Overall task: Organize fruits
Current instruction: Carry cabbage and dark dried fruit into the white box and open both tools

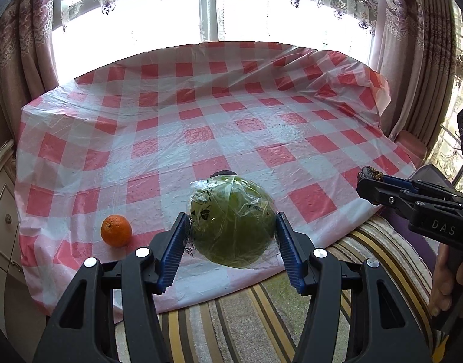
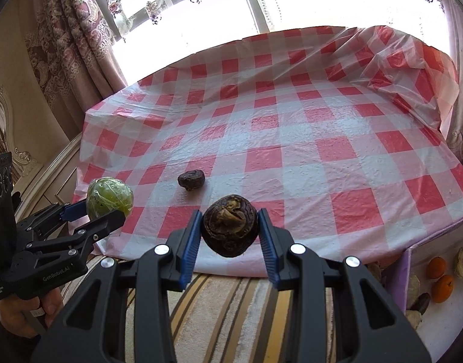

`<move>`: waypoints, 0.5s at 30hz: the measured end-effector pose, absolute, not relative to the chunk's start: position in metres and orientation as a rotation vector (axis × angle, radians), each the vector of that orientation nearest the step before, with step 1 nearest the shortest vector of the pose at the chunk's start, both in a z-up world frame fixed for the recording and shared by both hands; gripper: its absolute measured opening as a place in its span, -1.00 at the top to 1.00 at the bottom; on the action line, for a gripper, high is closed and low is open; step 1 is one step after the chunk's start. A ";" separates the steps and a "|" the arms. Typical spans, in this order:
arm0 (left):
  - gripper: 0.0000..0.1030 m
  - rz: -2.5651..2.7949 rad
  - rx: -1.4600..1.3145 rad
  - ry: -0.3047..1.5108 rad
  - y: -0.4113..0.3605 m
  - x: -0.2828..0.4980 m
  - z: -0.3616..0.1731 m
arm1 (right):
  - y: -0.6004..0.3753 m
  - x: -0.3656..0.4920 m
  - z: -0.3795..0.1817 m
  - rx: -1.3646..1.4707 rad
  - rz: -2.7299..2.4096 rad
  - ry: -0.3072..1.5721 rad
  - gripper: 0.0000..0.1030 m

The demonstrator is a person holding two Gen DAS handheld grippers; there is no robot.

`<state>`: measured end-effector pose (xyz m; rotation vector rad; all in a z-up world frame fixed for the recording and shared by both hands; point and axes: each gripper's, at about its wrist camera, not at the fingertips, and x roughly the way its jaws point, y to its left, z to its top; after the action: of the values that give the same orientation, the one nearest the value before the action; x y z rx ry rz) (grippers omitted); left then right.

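While left hand-held gripper (image 1: 231, 239) clamps plastic-wrapped green fruit (image 1: 231, 224), right hand-held gripper (image 2: 230, 236) pinches dark wrinkled fruit (image 2: 230, 230).

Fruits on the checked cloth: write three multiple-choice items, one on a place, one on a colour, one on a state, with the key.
1. Where is the orange?
A. on the tablecloth
B. in the right gripper
C. on the striped rug

2. What colour is the wrapped fruit in the left gripper?
A. red
B. green
C. white

3. How is the dark fruit held?
A. lying loose on the cloth
B. clamped in the right gripper
C. hanging from a string

Key: 1 A, it sits on the cloth's near left part. 2 B, green shows through clear film. 3 B, both blue pads press its sides.
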<state>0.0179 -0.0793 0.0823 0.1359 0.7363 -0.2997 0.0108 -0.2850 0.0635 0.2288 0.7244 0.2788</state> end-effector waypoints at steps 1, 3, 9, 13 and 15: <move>-0.08 -0.309 0.143 0.735 -0.085 0.018 0.083 | -0.292 0.008 0.063 0.235 0.267 0.722 0.27; -0.08 -0.329 0.157 0.733 -0.096 0.018 0.084 | -0.308 0.003 0.063 0.242 0.241 0.718 0.27; -0.08 -0.399 0.203 0.729 -0.135 0.016 0.084 | -0.363 -0.016 0.057 0.283 0.132 0.711 0.27; -0.08 -0.447 0.234 0.729 -0.162 0.015 0.081 | -0.399 -0.030 0.052 0.313 0.061 0.711 0.27; -0.08 -0.472 0.251 0.730 -0.175 0.013 0.080 | -0.414 -0.037 0.050 0.321 0.032 0.710 0.27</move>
<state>0.0126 -0.1751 0.0801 0.2506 0.7296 -0.4719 -0.0371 -0.4136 0.0500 0.3211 0.7098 0.0316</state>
